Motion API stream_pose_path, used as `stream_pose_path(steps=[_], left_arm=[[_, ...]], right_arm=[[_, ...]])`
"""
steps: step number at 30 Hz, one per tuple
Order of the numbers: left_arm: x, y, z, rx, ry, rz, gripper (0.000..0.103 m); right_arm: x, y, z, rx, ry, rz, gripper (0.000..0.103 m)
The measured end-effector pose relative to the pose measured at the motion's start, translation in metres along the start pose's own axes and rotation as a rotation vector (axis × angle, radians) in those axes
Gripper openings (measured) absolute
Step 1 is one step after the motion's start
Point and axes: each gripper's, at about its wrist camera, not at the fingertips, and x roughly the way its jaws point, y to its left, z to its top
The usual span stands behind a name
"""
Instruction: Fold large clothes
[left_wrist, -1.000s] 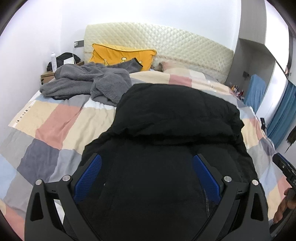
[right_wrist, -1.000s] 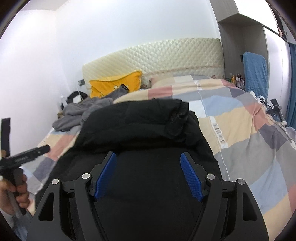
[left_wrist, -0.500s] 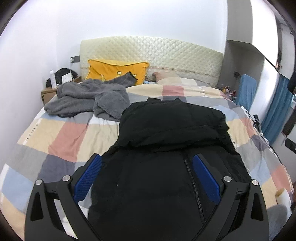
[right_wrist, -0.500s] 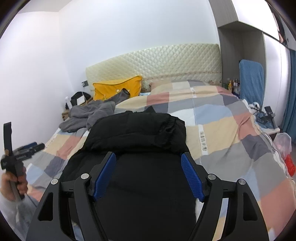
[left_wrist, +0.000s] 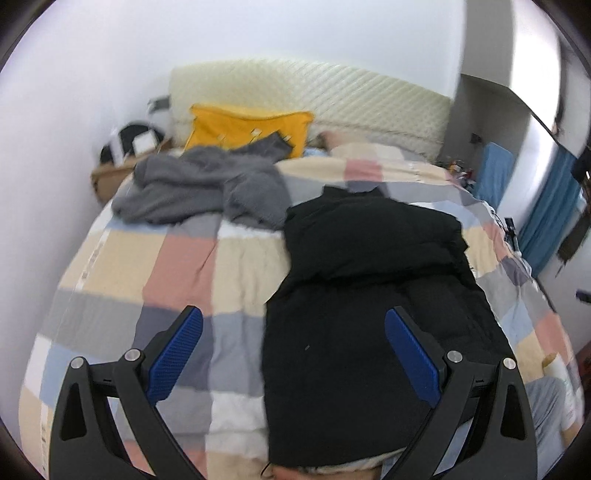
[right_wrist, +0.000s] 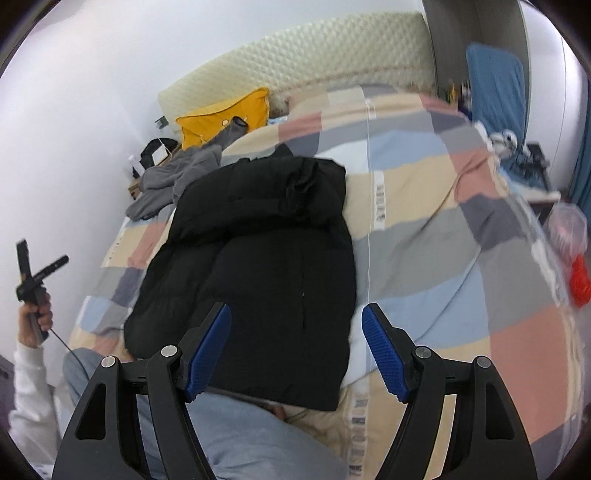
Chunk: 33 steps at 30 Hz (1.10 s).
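A black puffer jacket (left_wrist: 373, 295) lies folded lengthwise on the checked bedspread (left_wrist: 147, 280), its far part doubled over on top. It also shows in the right wrist view (right_wrist: 258, 251). My left gripper (left_wrist: 293, 350) is open and empty, held above the near end of the bed, left of the jacket's middle. My right gripper (right_wrist: 295, 350) is open and empty, above the jacket's near hem. The left gripper (right_wrist: 35, 275) also shows in the person's hand at the far left of the right wrist view.
A grey fleece garment (left_wrist: 207, 188) lies crumpled at the far left of the bed before a yellow pillow (left_wrist: 247, 123) and a quilted headboard (left_wrist: 332, 96). A nightstand (left_wrist: 110, 177) stands at the left. Blue curtains (left_wrist: 550, 218) and a red object (right_wrist: 580, 280) are at the right.
Both grippers have pulled back and up from the jacket, toward the foot of the bed. The left one has shifted left. The jacket has not moved.
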Motion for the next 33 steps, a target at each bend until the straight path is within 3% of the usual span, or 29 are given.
stream_pose_path(steps=[10,15,19,22,33], left_arm=[[-0.020,0.110,-0.012,-0.255,0.064,0.017,0.099],[-0.009,0.137,-0.020,-0.287,0.088,0.032,0.099],[0.030,0.136,-0.042,-0.316,0.165,-0.050,0.099],[0.064,0.127,-0.065,-0.344,0.222,-0.137,0.099],[0.166,0.079,-0.151,-0.527,0.388,-0.360,0.099]], right_arm=[[0.019,-0.021,0.008,0.061,0.049,-0.010,0.073],[0.044,-0.038,-0.004,0.107,0.078,0.036,0.073],[0.073,-0.052,-0.025,0.163,0.118,0.078,0.074],[0.091,-0.059,-0.040,0.215,0.119,0.117,0.083],[0.167,-0.089,-0.092,0.367,0.233,0.182,0.083]])
